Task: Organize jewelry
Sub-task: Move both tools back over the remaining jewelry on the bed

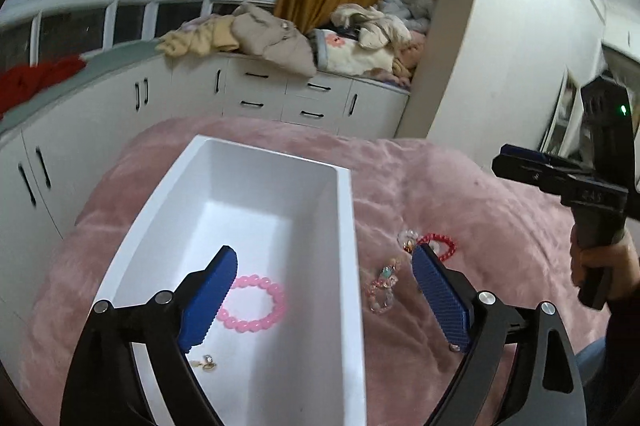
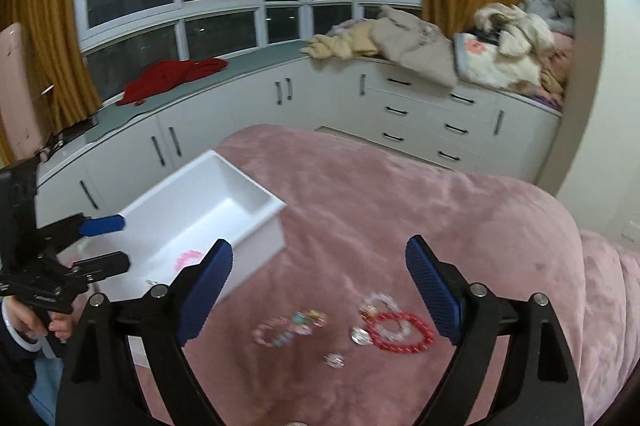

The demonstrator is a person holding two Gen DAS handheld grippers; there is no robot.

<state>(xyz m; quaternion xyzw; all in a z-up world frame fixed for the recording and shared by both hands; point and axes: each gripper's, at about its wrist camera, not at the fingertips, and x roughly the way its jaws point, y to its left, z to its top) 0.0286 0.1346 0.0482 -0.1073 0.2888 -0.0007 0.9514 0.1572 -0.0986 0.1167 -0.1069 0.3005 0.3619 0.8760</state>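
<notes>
Hovering over pink bed blanket (image 2: 400, 210), both grippers spread wide, nothing gripped: left gripper (image 1: 324, 258) above white box (image 1: 348, 226), right gripper (image 2: 320, 254) above loose jewelry. One pink bead bracelet (image 1: 256, 302) and small gold pieces (image 1: 206, 362), count unclear, inside box. On blanket: one red bracelet (image 2: 402, 332), one pastel bracelet (image 2: 280, 330), few small clear pieces, blurred.

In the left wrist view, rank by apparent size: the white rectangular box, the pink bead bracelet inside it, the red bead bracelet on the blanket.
1. White rectangular box, by far the largest.
2. Pink bead bracelet.
3. Red bead bracelet, partly hidden and farther from the camera, so its smaller look is unsure.
</notes>
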